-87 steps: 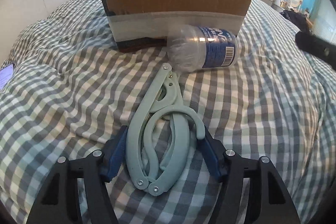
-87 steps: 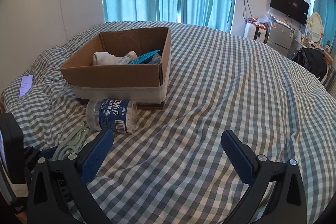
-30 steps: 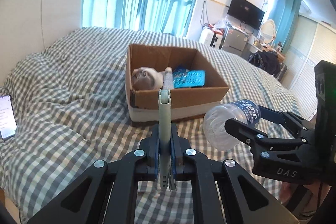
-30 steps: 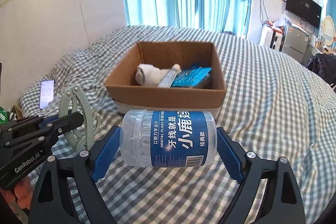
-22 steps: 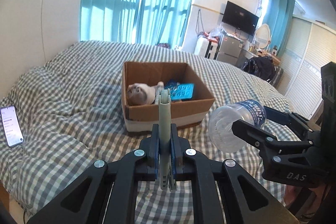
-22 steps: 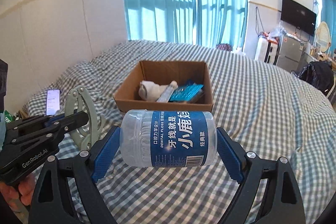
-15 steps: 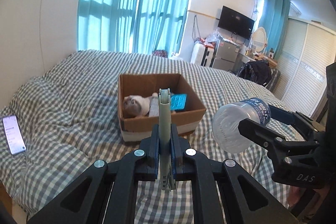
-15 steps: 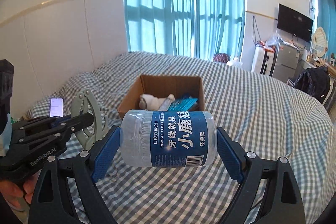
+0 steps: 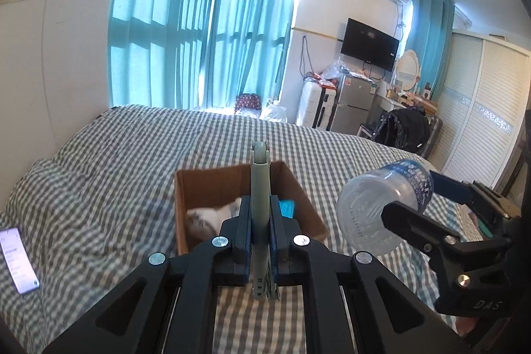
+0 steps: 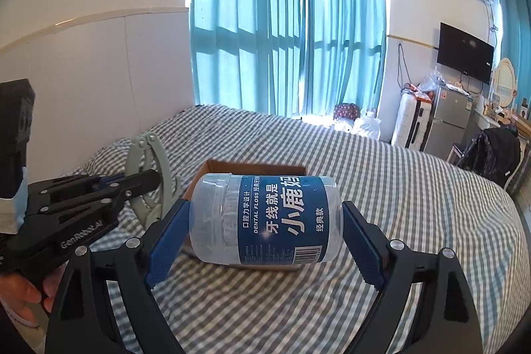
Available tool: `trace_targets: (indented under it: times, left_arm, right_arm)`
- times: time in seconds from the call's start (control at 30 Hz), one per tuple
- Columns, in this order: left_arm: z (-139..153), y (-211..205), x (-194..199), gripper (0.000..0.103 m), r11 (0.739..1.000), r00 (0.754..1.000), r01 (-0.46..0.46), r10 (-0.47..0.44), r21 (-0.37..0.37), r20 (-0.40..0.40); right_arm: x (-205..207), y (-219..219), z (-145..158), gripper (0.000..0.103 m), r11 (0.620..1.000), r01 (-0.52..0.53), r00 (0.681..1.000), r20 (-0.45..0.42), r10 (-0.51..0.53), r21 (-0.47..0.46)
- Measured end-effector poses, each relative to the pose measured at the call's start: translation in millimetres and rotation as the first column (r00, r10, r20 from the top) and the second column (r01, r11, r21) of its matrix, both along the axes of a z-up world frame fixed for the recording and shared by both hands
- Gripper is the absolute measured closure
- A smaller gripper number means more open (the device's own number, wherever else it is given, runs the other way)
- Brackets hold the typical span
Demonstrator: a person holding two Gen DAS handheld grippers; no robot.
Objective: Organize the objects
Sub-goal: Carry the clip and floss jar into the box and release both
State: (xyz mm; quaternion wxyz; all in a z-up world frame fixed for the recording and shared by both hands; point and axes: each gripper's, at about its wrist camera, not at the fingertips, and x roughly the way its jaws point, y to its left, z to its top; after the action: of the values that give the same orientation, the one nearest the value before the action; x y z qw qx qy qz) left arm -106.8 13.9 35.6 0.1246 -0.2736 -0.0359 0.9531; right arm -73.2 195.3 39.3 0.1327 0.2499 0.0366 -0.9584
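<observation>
My left gripper (image 9: 260, 238) is shut on a pale green folding hanger (image 9: 260, 188), held edge-on and upright, high above the bed; the hanger also shows in the right wrist view (image 10: 156, 178). My right gripper (image 10: 265, 228) is shut on a clear dental floss jar with a blue label (image 10: 265, 219), held sideways; the jar also shows in the left wrist view (image 9: 381, 204). An open cardboard box (image 9: 205, 184) sits on the checked bed below both grippers, with a white cloth (image 9: 205, 218) and a blue packet (image 9: 287, 208) inside. The jar hides most of the box in the right wrist view.
A phone (image 9: 18, 259) lies on the bed at the far left. A white wall panel (image 9: 49, 72) runs along the left. A fridge (image 9: 353, 105), suitcase (image 9: 310, 105), black bag (image 9: 403, 128) and wardrobe (image 9: 481, 108) stand beyond the bed.
Both grippers have risen higher above the bed with the hanger and the jar, so the box looks smaller and lower. Earlier still, both objects lay on the bed and were picked up.
</observation>
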Motion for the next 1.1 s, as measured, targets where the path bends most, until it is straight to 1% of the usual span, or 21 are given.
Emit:
trace_targets:
  times: [0.13, 0.23, 0.33, 0.43, 0.53, 0.6, 0.77, 0.9, 0.97, 1.03, 1.1]
  left_arm:
    - [0, 1, -33, 0.095, 1.000, 1.000, 0.001, -0.001, -0.002, 0.007]
    - [-10, 2, -57, 0.095, 1.000, 1.000, 0.004, -0.004, -0.011, 0.029]
    - [-27, 0, -83, 0.095, 1.000, 0.997, 0.012, -0.012, -0.009, 0.073]
    - [-50, -1, -108, 0.095, 1.000, 0.990, 0.023, -0.022, -0.005, 0.136]
    - [-76, -5, -139, 0.095, 0.997, 0.965, 0.050, -0.062, 0.054, 0.253]
    - [-88, -7, -157, 0.095, 0.996, 0.952, 0.053, -0.070, 0.068, 0.298]
    - [-105, -4, -180, 0.095, 0.999, 0.952, 0.051, -0.043, -0.016, 0.302]
    - [-116, -2, -189, 0.095, 0.998, 0.950, 0.052, -0.041, -0.030, 0.310]
    - [-122, 0, -193, 0.095, 0.998, 0.946, 0.051, -0.036, -0.039, 0.323]
    - [-126, 4, -198, 0.095, 0.998, 0.941, 0.051, -0.033, -0.045, 0.338]
    - [-125, 8, -196, 0.092, 0.995, 0.951, 0.043, -0.015, -0.084, 0.310]
  right_arm:
    - [-33, 1, 7, 0.014, 1.000, 0.002, 1.000, 0.000, -0.002, -0.019]
    - [-62, 0, 5, 0.014, 1.000, -0.002, 1.000, 0.016, 0.003, -0.024]
    - [-92, -3, -6, 0.014, 1.000, -0.005, 0.999, 0.038, 0.006, -0.020]
    - [-122, -5, -26, 0.014, 1.000, -0.011, 0.996, 0.084, 0.013, -0.029]
    - [-154, -10, -51, 0.014, 0.999, -0.031, 0.989, 0.142, 0.036, -0.036]
    - [-176, -14, -65, 0.014, 0.999, -0.032, 0.984, 0.171, 0.037, -0.032]
    - [-206, -17, -97, 0.014, 0.999, -0.039, 0.978, 0.206, 0.040, -0.008]
    - [-225, -23, -118, 0.014, 0.999, -0.052, 0.974, 0.219, 0.051, -0.002]
    - [-230, -24, -124, 0.014, 0.999, -0.048, 0.972, 0.231, 0.048, -0.002]
    - [-235, -22, -127, 0.014, 0.998, -0.053, 0.966, 0.253, 0.057, -0.026]
    - [-236, -18, -126, 0.014, 0.997, -0.059, 0.966, 0.251, 0.070, -0.052]
